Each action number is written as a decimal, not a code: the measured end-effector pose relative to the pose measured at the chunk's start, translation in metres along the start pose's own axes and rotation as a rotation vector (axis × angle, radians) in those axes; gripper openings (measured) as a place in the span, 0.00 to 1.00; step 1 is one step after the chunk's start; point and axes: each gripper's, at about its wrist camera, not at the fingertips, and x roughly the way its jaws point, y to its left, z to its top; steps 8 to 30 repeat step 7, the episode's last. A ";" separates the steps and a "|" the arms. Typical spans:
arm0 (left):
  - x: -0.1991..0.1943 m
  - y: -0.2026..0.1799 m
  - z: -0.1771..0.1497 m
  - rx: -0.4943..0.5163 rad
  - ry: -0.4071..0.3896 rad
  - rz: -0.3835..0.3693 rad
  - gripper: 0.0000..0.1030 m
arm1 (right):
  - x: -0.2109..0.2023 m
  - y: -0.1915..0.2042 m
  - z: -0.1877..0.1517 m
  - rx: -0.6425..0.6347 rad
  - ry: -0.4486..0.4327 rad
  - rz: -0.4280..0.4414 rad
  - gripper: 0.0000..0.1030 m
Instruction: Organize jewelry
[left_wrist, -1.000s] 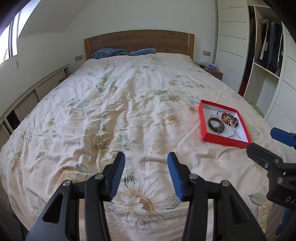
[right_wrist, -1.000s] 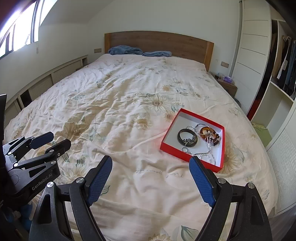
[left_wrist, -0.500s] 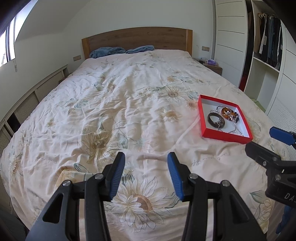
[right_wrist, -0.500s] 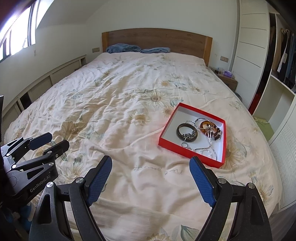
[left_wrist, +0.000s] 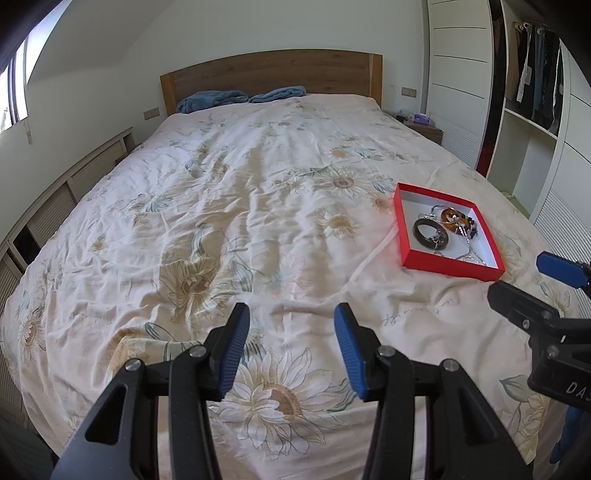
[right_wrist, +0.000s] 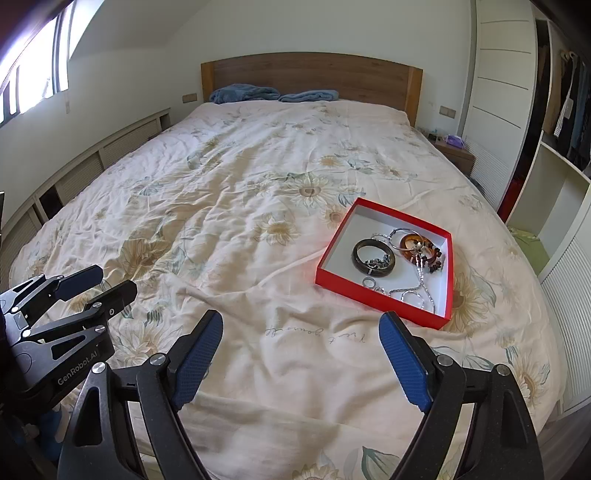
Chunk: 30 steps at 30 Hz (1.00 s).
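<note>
While the soft, wrinkled quilt (right_wrist: 240, 192) covered the bed, a shallow red box (right_wrist: 382, 301) sat on its right side, corralling a tangle of bangles (right_wrist: 373, 257) and silver chains (right_wrist: 413, 291). Both the left gripper (left_wrist: 291, 343) and right gripper (right_wrist: 301, 354) hovered near the foot, jaws wide and empty.
</note>
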 end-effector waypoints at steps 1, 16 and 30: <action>0.000 -0.003 0.003 0.001 -0.001 0.001 0.44 | 0.000 0.000 0.000 0.001 0.000 0.000 0.84; 0.000 0.000 -0.003 -0.001 0.004 0.004 0.44 | 0.000 -0.001 0.000 0.000 0.001 0.001 0.84; 0.000 0.000 -0.003 -0.001 0.004 0.004 0.44 | 0.000 -0.001 0.000 0.000 0.001 0.001 0.84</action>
